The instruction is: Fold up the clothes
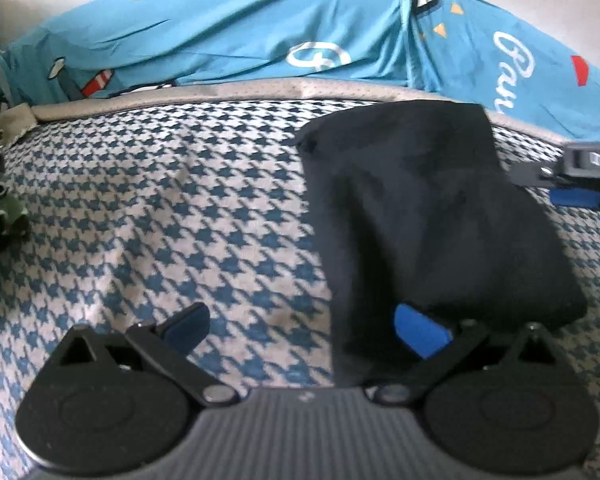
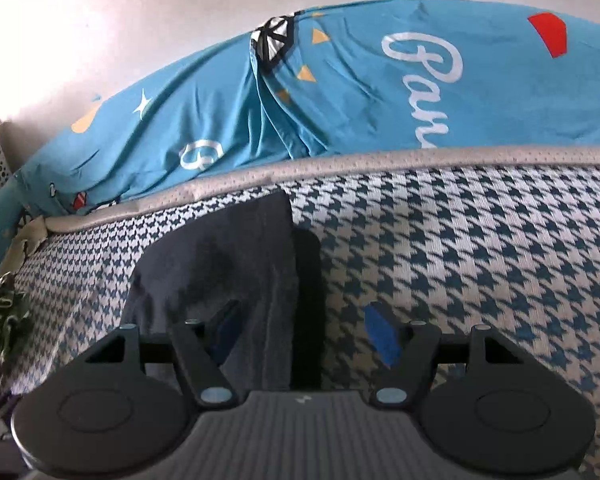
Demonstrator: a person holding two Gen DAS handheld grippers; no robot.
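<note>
A houndstooth mattress (image 1: 148,208) carries folded dark cloth (image 1: 428,208) and, perhaps, crumpled green fabric (image 1: 4,220).

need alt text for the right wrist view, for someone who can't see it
A folded dark garment lies on a blue-and-white houndstooth bed cover, with the right tool open just above its near edge, one finger over the cloth and one over bare cover. Behind, a rumpled teal quilt with white lettering lies against a pale wall.
</note>
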